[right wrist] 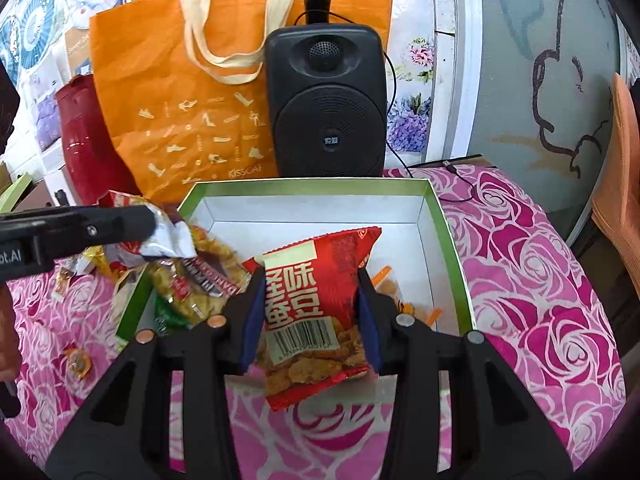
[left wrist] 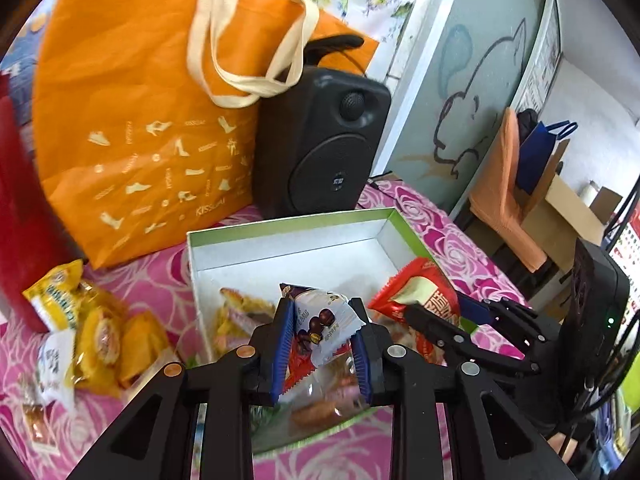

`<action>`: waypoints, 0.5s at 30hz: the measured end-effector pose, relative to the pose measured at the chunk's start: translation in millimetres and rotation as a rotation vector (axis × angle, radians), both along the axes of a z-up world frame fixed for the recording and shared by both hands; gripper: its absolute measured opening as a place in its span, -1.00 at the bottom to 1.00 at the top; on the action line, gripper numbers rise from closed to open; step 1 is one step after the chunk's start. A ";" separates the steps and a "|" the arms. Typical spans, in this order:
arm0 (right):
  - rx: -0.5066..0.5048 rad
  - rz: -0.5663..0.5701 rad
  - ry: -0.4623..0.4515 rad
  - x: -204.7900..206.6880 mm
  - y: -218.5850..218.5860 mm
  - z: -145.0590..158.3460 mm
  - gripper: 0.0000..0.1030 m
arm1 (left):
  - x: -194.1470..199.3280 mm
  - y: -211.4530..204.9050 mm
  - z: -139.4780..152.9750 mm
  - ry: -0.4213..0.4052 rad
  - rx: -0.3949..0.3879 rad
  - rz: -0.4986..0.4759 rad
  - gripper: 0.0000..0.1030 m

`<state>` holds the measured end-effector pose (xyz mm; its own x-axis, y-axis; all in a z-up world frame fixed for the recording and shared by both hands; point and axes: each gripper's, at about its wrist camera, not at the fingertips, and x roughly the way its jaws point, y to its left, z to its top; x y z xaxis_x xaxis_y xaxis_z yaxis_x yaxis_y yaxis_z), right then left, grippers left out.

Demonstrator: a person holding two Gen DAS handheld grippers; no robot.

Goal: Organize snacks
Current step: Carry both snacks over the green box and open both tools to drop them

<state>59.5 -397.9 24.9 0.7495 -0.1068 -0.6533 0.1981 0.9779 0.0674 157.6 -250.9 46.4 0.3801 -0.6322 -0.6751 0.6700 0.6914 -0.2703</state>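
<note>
left gripper closed on a small white and brown chocolate snack packet, blue pads pinching it from both sides, held above the near part of the open box, lower centre of the left wrist frame. right gripper closed on a red snack bag with white characters and a barcode, bag upright between the pads, centre of the right wrist frame, over the near edge of the same box. in the left wrist view the right gripper comes in from the lower right with the red bag at the box's right side. in the right wrist view the left gripper enters from the left edge with its crumpled packet at the box's left rim. box is white inside with a green rim, sits on the pink rose-pattern surface; several snack packets lie in its left part, a few orange pieces at right. yellow snack packs lie on the surface left of the box, lower left of the left wrist frame. behind the box: orange tote bag with shoe print, black speaker just right of it, red bag at left.
</note>
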 end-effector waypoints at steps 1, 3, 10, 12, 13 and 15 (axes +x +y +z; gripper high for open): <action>-0.005 -0.001 0.007 5.2 -1.0 -4.2 -0.14 | 3.7 -3.2 -4.8 0.001 0.006 0.003 -0.46; -0.021 0.000 0.025 13.3 0.2 -16.6 -0.11 | 9.1 -7.3 -17.4 -0.003 0.019 0.009 -0.42; -0.052 0.053 0.036 13.3 11.0 -28.4 0.95 | 9.0 4.2 -43.0 -0.061 0.128 0.115 0.75; -0.051 0.045 0.055 13.9 12.5 -28.1 0.95 | 9.1 10.1 -42.2 -0.049 0.127 0.118 0.75; -0.044 0.042 0.063 14.4 12.4 -28.0 0.95 | 8.8 13.1 -40.5 -0.049 0.127 0.124 0.75; -0.018 0.033 0.069 11.6 12.9 -24.2 0.95 | 6.9 23.0 -33.8 -0.059 0.126 0.136 0.75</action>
